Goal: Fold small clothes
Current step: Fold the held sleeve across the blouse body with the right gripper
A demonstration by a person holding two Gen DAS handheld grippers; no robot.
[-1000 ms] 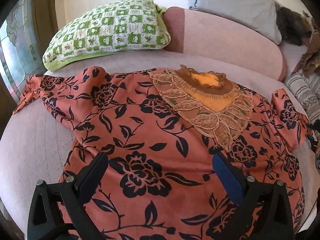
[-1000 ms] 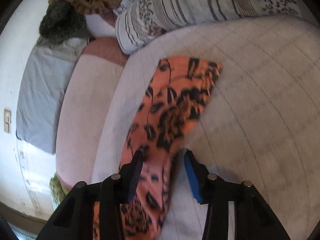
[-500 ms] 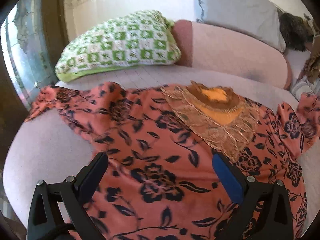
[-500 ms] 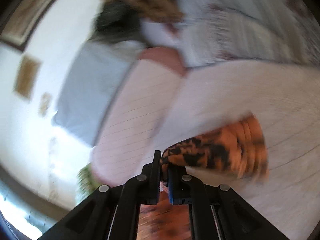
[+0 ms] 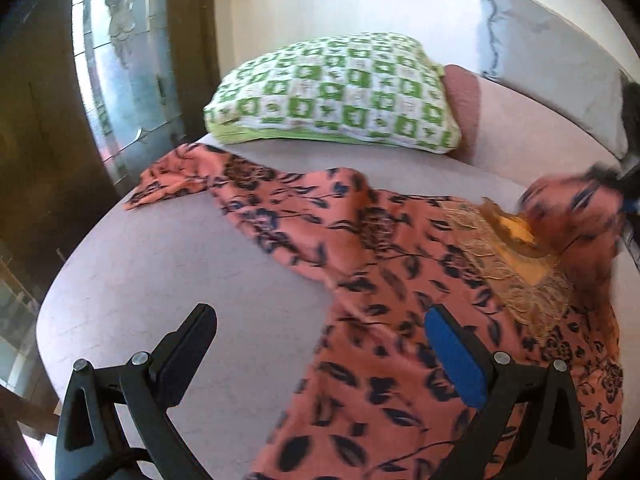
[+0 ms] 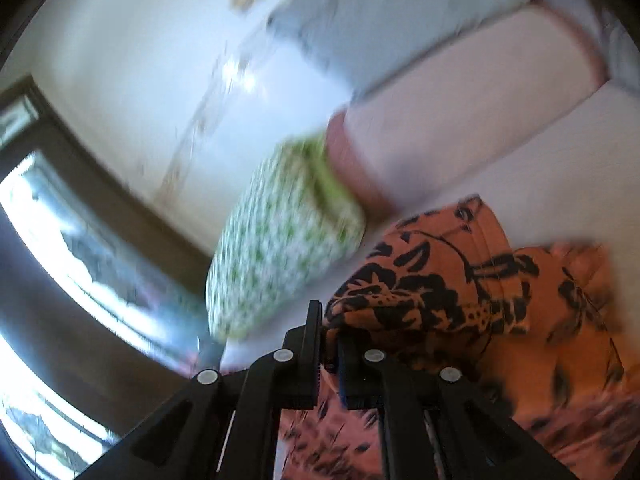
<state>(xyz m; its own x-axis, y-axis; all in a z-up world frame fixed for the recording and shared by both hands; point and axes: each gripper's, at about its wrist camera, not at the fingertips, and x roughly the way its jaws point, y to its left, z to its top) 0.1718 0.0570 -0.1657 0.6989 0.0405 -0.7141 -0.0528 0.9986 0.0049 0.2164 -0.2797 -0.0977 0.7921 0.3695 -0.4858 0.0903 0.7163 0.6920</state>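
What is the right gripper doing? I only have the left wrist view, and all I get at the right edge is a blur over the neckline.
Observer: The right gripper is shut on a fold of the orange floral garment.
Operator: Is the fold off the bed?
Observer: It looks lifted; the cloth bunches upward from the fingers.
Operator: What lies ahead of it?
Observer: The green checked pillow, beyond the held cloth.

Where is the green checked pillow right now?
In the left wrist view the green checked pillow lies at the far side of the bed, just beyond the orange floral top and beside the window.
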